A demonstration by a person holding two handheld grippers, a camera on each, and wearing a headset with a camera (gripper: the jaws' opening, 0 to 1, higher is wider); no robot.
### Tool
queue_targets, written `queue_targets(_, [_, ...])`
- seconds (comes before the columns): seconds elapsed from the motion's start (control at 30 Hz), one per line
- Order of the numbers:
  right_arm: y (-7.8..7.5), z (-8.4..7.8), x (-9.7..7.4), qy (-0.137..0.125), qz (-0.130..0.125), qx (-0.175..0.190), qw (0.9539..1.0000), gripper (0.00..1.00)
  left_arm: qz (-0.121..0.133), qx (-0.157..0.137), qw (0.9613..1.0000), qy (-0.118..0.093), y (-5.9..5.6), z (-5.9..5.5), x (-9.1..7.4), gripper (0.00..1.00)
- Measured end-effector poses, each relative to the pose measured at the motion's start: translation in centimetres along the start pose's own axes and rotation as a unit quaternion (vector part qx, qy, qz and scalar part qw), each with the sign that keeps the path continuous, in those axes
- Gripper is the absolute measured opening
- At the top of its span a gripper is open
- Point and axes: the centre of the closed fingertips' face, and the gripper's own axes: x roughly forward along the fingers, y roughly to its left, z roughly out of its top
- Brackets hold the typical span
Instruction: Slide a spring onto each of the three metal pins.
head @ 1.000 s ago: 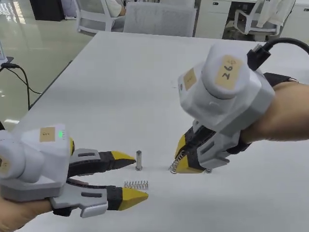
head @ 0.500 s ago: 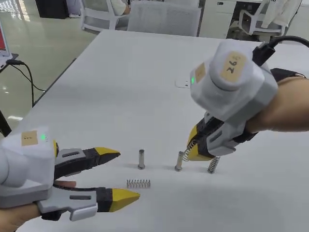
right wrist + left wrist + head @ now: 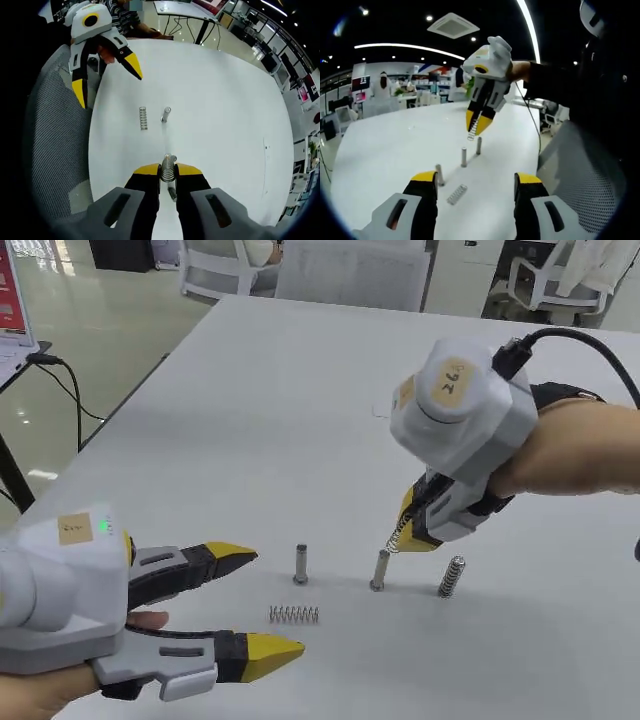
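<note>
While a loose spring [image 3: 294,614] lies near one pin [image 3: 301,565], chairs [image 3: 350,275] stand behind.

Handwritten "26" on tan sticker [image 3: 452,381] atop right hand-held gripper [image 3: 410,538], small label [image 3: 75,530] on left hand-held gripper [image 3: 277,601] unreadable

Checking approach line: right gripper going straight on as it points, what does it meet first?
Likely the bare middle pin, just below the spring in the right gripper; depth unclear, it might reach the table beside it.

- A white desk [image 3: 250,420] spans the head view.
- Grey office chairs [image 3: 350,275] stand at its far end.
- A black cable [image 3: 77,405] hangs over the glossy floor [image 3: 110,320], possibly from a laptop.
</note>
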Motion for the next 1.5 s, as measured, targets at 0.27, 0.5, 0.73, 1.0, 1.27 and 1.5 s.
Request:
queue_targets(0.27, [-0.3,-0.3,1.3,0.010,0.010,-0.001,0.9999,0.08,-0.001,0.000,1.0000,0.002,-0.2,-0.1,0.2,0.57])
queue_targets(0.5, [-0.3,-0.4,1.9,0.018,0.012,-0.003,0.9998,0.08,-0.001,0.000,1.0000,0.004,-0.3,-0.2,0.2,0.57])
queue_targets(0.73, [-0.2,-0.3,2.6,0.024,0.019,-0.004,0.9995,0.08,-0.001,0.001,1.0000,0.004,-0.3,-0.2,0.2,0.56])
queue_targets(1.0, [-0.4,-0.1,3.5,0.031,0.027,-0.003,0.9992,0.08,-0.002,0.001,1.0000,0.006,-0.4,-0.3,0.3,0.55])
queue_targets(1.27, [-0.5,-1.0,4.8,0.041,0.035,0.001,0.9985,0.08,-0.003,0.002,1.0000,0.007,-0.4,-0.4,0.3,0.55])
queue_targets(1.5, [-0.4,-1.6,6.2,0.043,0.042,0.013,0.9981,0.08,-0.004,0.003,0.9999,0.010,-0.5,-0.4,0.3,0.54])
